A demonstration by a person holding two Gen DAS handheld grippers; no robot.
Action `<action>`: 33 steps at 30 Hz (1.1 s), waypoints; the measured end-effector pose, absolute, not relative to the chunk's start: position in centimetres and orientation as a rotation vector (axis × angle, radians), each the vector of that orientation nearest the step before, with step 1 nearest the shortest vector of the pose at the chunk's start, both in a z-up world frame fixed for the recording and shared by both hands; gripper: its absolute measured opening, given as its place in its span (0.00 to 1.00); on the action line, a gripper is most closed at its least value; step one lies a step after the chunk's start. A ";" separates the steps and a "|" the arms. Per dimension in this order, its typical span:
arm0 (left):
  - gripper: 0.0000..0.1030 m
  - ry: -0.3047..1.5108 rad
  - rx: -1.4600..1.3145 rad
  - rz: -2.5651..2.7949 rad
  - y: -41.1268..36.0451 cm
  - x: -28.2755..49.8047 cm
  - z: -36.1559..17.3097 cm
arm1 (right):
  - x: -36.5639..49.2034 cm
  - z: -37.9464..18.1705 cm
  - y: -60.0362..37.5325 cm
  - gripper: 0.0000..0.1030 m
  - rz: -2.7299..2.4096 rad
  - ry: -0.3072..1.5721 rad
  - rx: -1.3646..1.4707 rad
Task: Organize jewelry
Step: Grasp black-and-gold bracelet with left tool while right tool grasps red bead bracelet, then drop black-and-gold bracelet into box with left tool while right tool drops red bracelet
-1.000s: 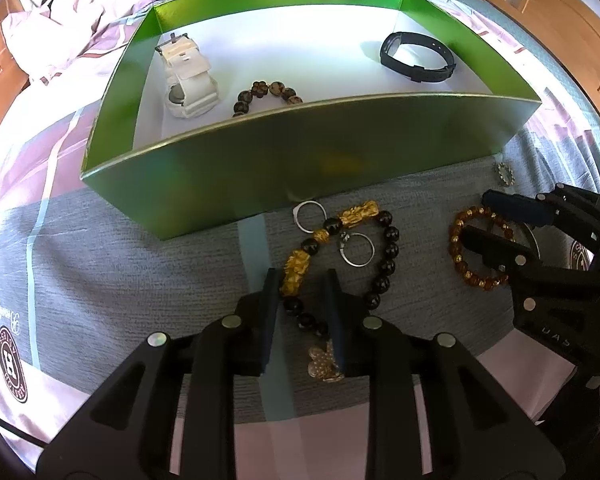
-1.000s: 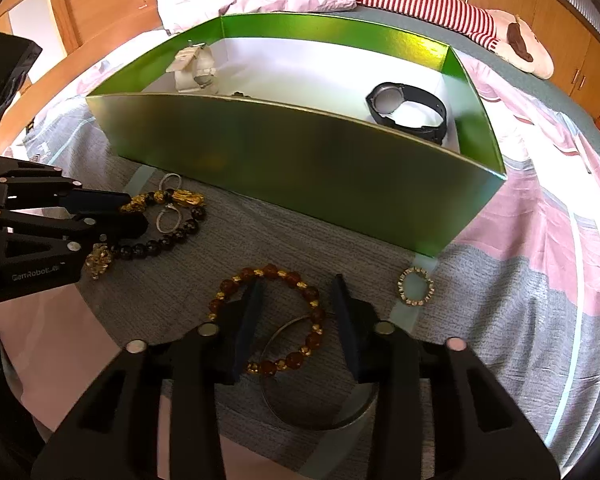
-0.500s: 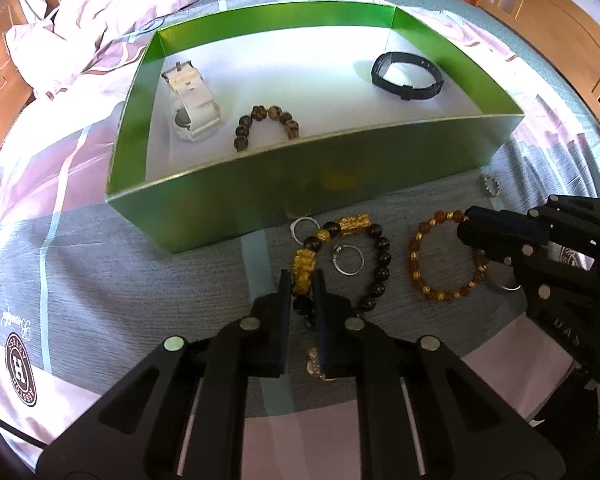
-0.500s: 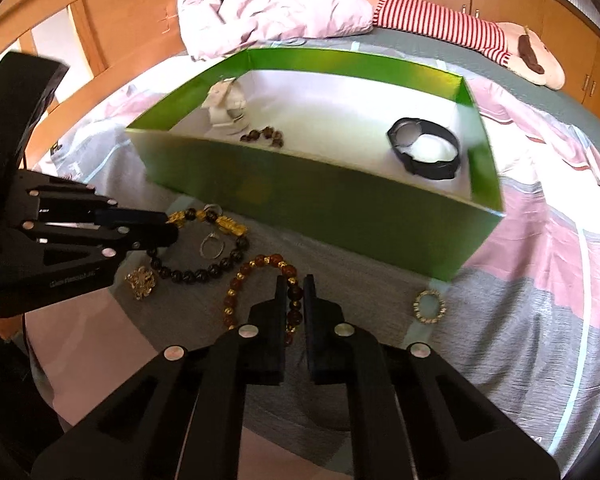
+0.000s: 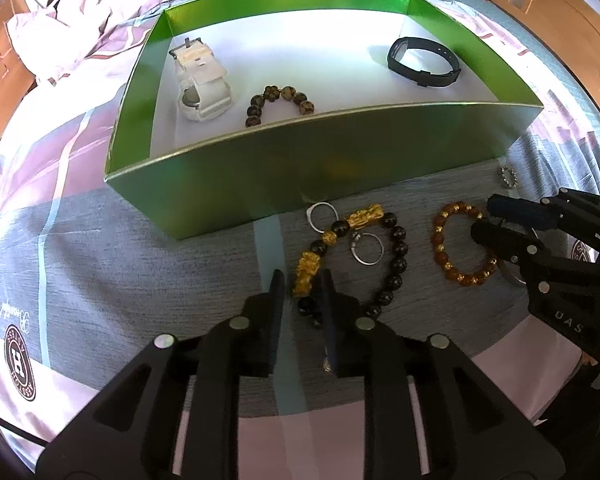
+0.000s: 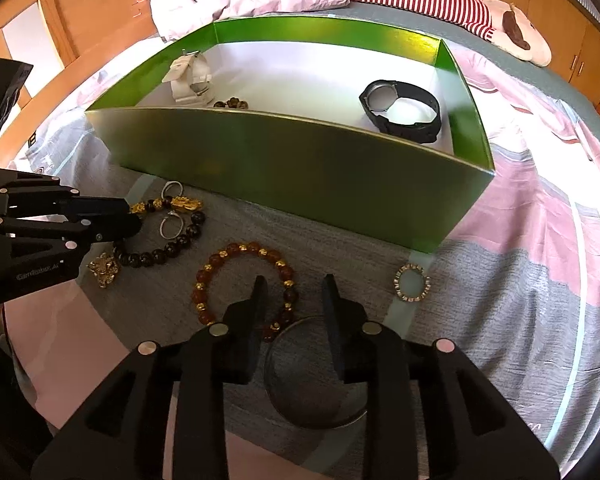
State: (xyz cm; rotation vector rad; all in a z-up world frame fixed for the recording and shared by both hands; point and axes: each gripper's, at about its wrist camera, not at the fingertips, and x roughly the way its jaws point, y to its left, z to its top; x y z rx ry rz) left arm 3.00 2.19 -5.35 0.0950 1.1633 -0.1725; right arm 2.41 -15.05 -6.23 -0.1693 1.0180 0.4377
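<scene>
Fingers of the open left gripper hide part of the black-and-gold bracelet (right gripper likewise open).

"UAS" on right tongs

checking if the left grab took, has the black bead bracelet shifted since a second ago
No. The black bead bracelet still circles one silver ring at the foot of the green box wall; left gripper open.

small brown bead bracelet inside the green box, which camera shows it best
The left wrist view: the small brown bead bracelet lies there as an open arc on the white floor of the green box. In the right wrist view only a few beads peek above the near wall.
</scene>
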 end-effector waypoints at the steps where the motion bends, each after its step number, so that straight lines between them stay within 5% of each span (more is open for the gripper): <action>1: 0.20 1.164 0.095 -0.173 2.1 3.0 -5.4 | 2.4 -6.3 -15.1 0.28 0.435 1.017 -0.169; 6: 0.29 1.160 0.103 -0.186 1.4 3.3 -5.8 | 2.5 -6.5 -15.0 0.32 0.430 1.008 -0.177; 30: 0.29 1.146 0.139 -0.175 1.0 3.2 -5.9 | 2.0 -6.7 -14.3 0.35 0.418 0.993 -0.199; 33: 0.17 1.144 0.137 -0.179 0.9 3.1 -5.8 | 1.8 -6.6 -14.0 0.15 0.434 0.986 -0.198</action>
